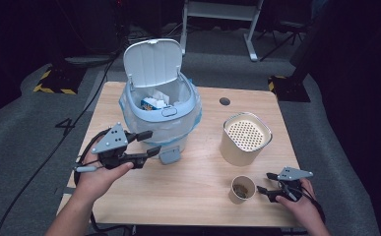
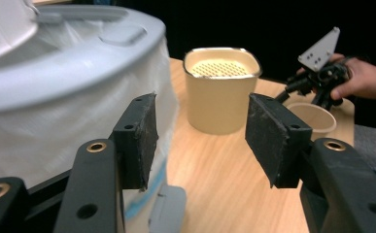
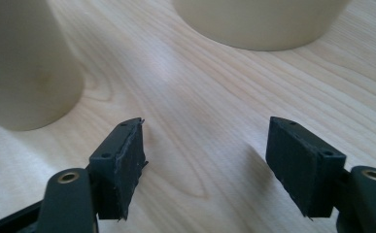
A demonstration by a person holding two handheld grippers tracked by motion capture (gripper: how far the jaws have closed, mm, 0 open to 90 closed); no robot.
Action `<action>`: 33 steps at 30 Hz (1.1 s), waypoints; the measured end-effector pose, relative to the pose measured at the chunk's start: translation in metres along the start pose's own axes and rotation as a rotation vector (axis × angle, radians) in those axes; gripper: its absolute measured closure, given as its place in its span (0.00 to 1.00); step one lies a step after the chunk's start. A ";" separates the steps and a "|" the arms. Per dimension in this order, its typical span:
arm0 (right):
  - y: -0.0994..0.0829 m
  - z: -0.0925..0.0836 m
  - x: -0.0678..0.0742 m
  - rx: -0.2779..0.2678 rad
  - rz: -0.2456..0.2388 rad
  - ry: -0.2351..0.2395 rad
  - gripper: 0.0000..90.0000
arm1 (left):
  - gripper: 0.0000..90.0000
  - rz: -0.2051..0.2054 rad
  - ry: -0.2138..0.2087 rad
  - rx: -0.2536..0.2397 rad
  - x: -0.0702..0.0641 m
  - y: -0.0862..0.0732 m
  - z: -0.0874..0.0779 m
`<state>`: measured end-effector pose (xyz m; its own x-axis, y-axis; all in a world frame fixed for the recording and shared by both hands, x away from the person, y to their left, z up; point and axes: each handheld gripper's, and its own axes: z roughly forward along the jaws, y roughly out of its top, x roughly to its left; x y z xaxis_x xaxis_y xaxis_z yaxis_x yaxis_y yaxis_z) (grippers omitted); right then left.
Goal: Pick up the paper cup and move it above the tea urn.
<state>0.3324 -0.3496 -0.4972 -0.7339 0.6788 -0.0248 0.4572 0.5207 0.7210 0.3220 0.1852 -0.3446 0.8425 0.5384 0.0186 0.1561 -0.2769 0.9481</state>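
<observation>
Beside the paper cup (image 1: pixel 242 189), right gripper (image 1: pixel 271 185) is sitting open, empty; left gripper (image 1: pixel 147 143) open; a careless swing risks tipping it.

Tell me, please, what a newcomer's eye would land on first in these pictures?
Most striking is the pale blue bin at the table's far left, lid up, with a white liner and scraps inside. To its right stands a cream container with a perforated top, and nearer the person a small paper cup beside the right gripper, jaws apart and empty.
</observation>
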 end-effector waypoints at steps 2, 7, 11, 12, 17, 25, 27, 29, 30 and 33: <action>0.001 -0.002 0.002 0.002 -0.006 0.012 0.34 | 0.51 0.004 -0.009 0.014 -0.003 -0.008 0.001; 0.001 -0.009 0.008 -0.005 -0.009 0.039 0.34 | 0.50 -0.002 -0.032 0.054 -0.009 -0.033 0.005; -0.001 -0.016 0.014 -0.020 -0.016 0.057 0.34 | 0.49 -0.013 -0.032 0.083 -0.012 -0.055 0.008; -0.001 -0.017 0.015 -0.022 -0.018 0.058 0.33 | 0.49 -0.030 -0.033 0.072 -0.012 -0.060 0.009; -0.004 -0.014 0.020 -0.018 -0.032 0.081 0.33 | 0.49 -0.070 -0.022 0.121 -0.007 -0.077 0.016; -0.006 -0.012 0.026 0.004 -0.043 0.134 0.33 | 0.47 -0.125 -0.017 0.236 0.001 -0.105 0.033; -0.005 -0.012 0.028 -0.002 -0.054 0.143 0.32 | 0.46 -0.136 -0.010 0.263 0.004 -0.111 0.035; -0.004 -0.012 0.030 -0.008 -0.065 0.154 0.29 | 0.46 -0.133 -0.001 0.288 0.006 -0.116 0.038; -0.004 -0.011 0.032 -0.015 -0.077 0.161 0.28 | 0.45 -0.131 0.004 0.297 0.007 -0.119 0.038; -0.002 -0.010 0.036 -0.029 -0.107 0.181 0.25 | 0.44 -0.123 0.040 0.357 0.012 -0.128 0.040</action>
<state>0.2999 -0.3314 -0.4929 -0.8569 0.5150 0.0201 0.3589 0.5682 0.7405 0.3329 0.1949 -0.4782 0.7869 0.6131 -0.0693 0.4301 -0.4644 0.7742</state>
